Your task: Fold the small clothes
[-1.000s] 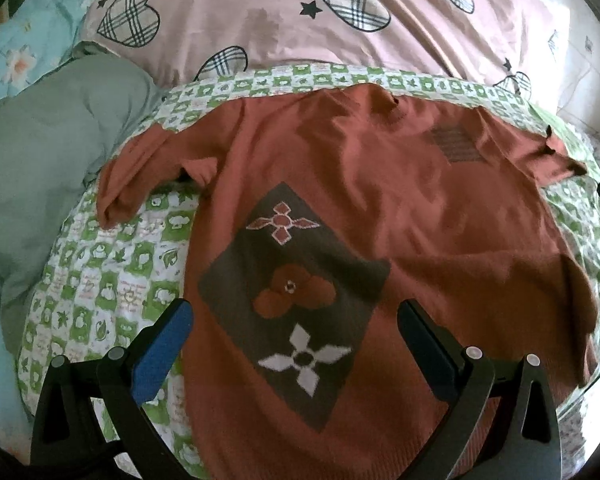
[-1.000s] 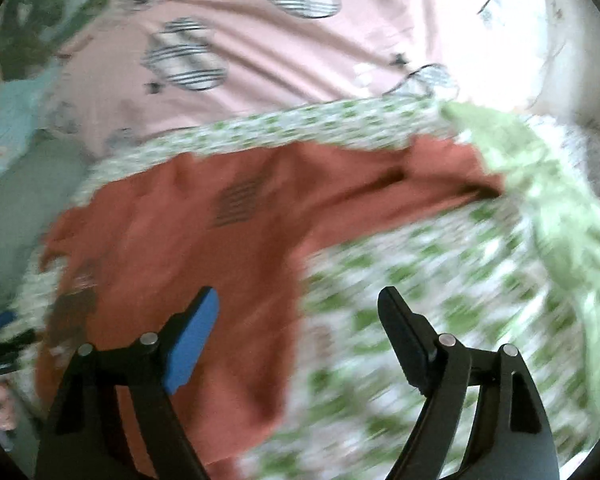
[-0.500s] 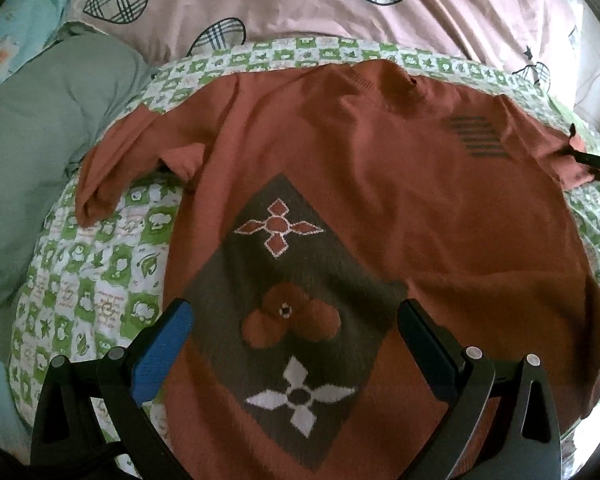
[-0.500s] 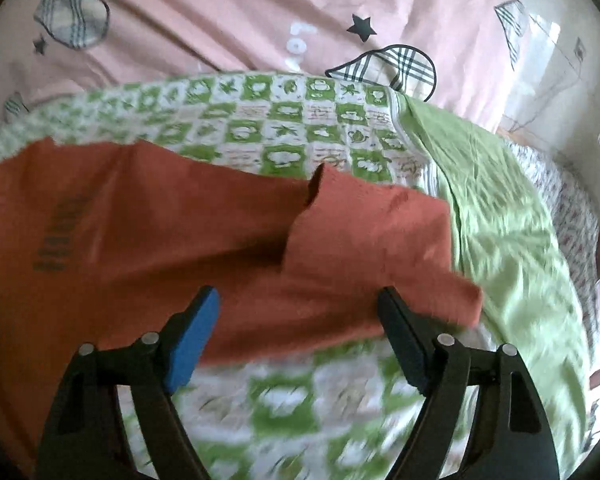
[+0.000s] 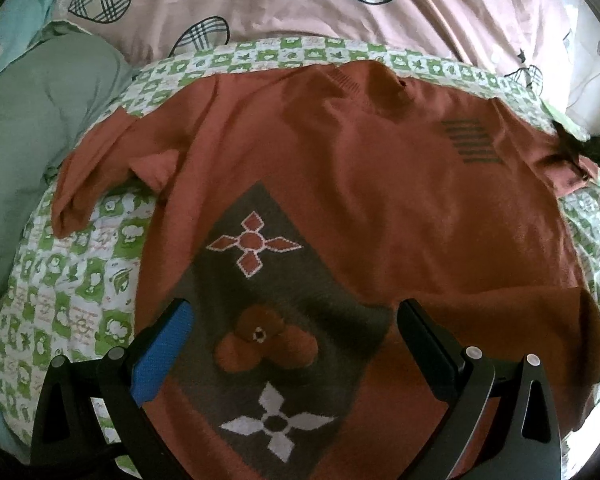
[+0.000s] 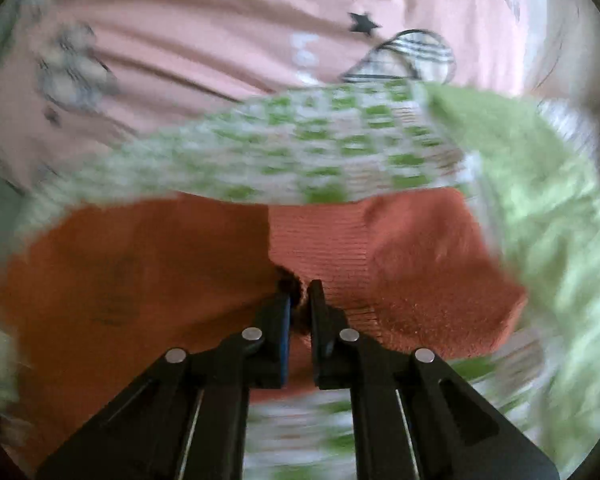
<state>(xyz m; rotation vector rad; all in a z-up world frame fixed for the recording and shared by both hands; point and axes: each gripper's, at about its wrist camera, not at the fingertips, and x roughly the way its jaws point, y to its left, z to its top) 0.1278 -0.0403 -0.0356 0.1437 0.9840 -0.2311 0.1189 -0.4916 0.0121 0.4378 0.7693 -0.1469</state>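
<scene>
in the left wrist view the left gripper [image 5: 294,322] tilts down with fingers spread wide over one rust sweater [image 5: 372,208] lying flat on the checked bed cover [image 5: 72,280]. in the right wrist view the right gripper [image 6: 300,300] angles down, fingers pinched on one sleeve [image 6: 400,256].

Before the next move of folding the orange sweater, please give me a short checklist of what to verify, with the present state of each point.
1. Right gripper shut on the sweater's right sleeve: ok, knit is pinched between the pads.
2. Left gripper open over the lower front: ok, nothing between the pads.
3. Body lies flat on the checked quilt: ok.
4. Left sleeve laid out straight: not ok, it is bunched.
5. How many sleeve layers the right gripper holds: cannot tell, picture is blurred.
</scene>
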